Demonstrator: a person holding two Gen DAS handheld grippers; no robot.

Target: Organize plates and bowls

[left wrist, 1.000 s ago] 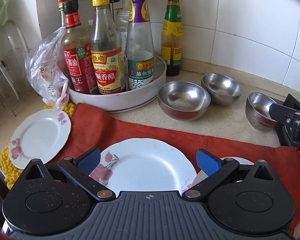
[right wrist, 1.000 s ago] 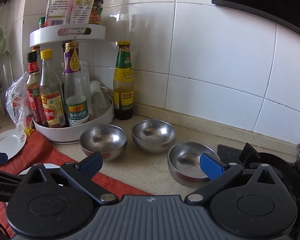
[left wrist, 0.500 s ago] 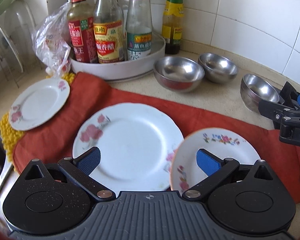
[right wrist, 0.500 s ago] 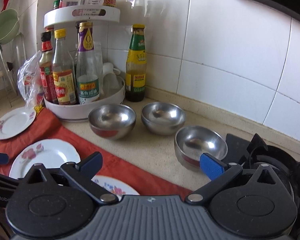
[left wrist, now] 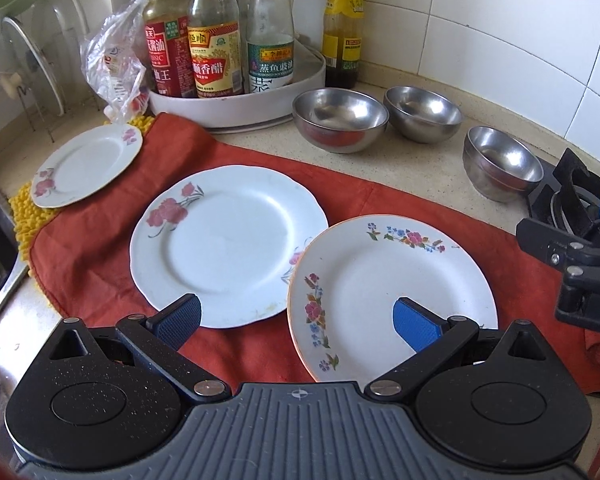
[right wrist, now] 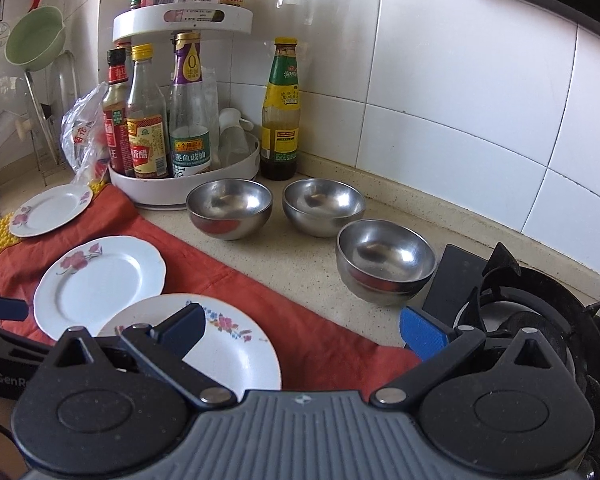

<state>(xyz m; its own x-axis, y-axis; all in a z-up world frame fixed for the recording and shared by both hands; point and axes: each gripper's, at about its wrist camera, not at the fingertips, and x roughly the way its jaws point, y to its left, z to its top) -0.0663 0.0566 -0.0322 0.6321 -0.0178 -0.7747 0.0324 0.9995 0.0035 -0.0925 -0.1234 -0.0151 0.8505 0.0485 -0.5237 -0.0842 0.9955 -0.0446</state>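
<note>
Left gripper pulled back — both plates visible.

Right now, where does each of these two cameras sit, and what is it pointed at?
Left wrist: sits on the left gripper, looking down over its open fingers at three plates on the red cloth; the right gripper shows at the right edge.
Right wrist: sits on the right gripper, open, facing the tiled wall and three steel bowls; the left gripper shows at the left edge.
Shared: the multicolour-flower plate, the bowl nearest the stove and the bottle rack.
</note>
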